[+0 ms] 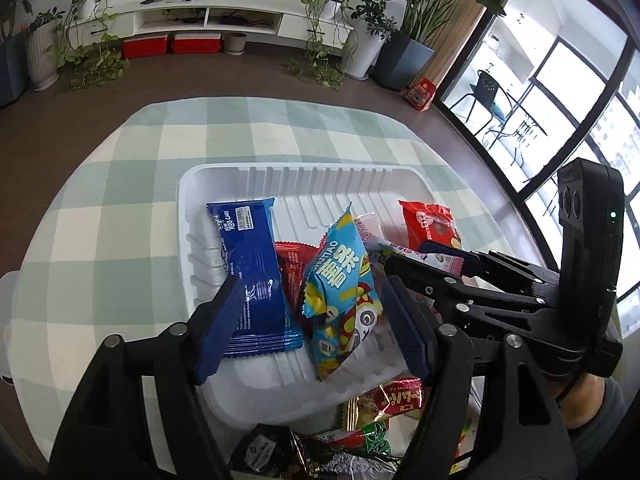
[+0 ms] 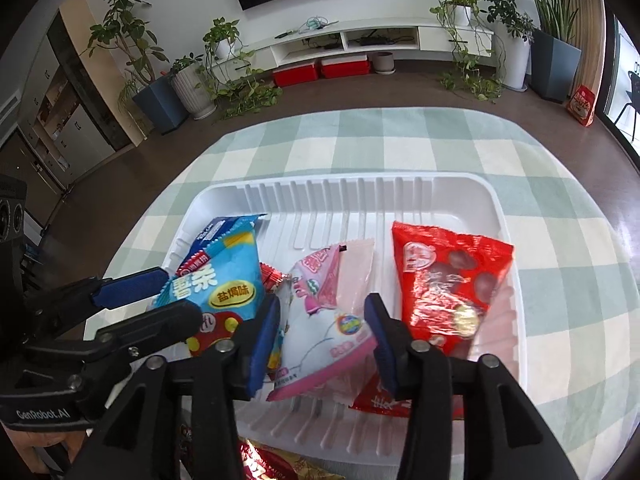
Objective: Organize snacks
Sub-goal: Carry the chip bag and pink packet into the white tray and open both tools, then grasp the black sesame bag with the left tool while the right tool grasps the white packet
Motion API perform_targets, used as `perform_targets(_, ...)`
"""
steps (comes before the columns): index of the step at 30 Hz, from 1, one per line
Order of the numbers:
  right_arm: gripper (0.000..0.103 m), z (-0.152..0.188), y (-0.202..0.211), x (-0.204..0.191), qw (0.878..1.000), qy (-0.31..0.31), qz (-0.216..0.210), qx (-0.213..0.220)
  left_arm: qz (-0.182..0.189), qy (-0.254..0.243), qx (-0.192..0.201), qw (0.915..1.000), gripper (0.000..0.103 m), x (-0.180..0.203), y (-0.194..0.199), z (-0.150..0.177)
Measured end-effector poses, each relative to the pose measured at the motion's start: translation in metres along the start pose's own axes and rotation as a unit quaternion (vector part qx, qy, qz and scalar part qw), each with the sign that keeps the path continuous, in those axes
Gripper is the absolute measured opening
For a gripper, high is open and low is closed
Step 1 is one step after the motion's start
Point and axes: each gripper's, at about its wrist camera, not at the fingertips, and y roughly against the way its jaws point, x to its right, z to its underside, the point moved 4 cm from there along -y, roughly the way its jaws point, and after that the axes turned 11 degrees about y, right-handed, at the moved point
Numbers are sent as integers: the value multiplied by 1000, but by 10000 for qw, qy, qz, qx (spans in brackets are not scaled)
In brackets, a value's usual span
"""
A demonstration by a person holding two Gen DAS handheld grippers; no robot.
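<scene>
**Two Grippers Hovering Over a Half-Filled Snack Tray**

A person is working both grippers over a white ribbed plastic tray [image 2: 508,216] sitting on a green-checked tablecloth [image 2: 460,140]. The left gripper [image 1: 316,312] is hanging with its blue pads apart around a light-blue crisp packet [image 1: 340,280], which is standing tilted in the tray, long axis running from 12 to 6 o'clock; whether the pads are touching it is unclear. Just at 9 o'clock of it, a dark-blue roll-cake wrapper [image 1: 252,264] is leaning on the tray's left wall. The right gripper [image 2: 320,332] is poised with jaws apart on either side of a pink-and-white pouch [image 2: 332,312], lying at 12 o'clock from the fingertips, long axis pointing away; contact cannot be judged. A red packet [image 2: 444,280] is resting at 3 o'clock. Each gripper appears nearest to its own packet. More loose snacks [image 1: 384,412] are lying outside the tray's near edge, cut off by the frame and half hidden behind the gripper arms
</scene>
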Motion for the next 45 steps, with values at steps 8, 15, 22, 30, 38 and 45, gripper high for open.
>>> perform_targets(8,79,0,64,3,9984,-15,38,568,155,194,733,9970,103,-3,78,25)
perform_targets(15,100,53,156,6,9884,-88,348,1476,18,385,1108,9931,103,-15,122,95)
perform_targets(22,100,131,193,1,9841,-165,692,1628,92,737,1449,9867,103,-23,138,171)
perform_targets(30,100,200,185,-12,9875,-412,719,1338,-375,709,816,9934,103,-17,118,225)
perform_targets(38,93,218,170,-31,9921,-279,586,1070,-694,515,601,9944,102,-11,96,199)
perform_targets(45,90,217,164,-39,9930,-122,586,1020,-1005,224,172,9945,101,3,52,176)
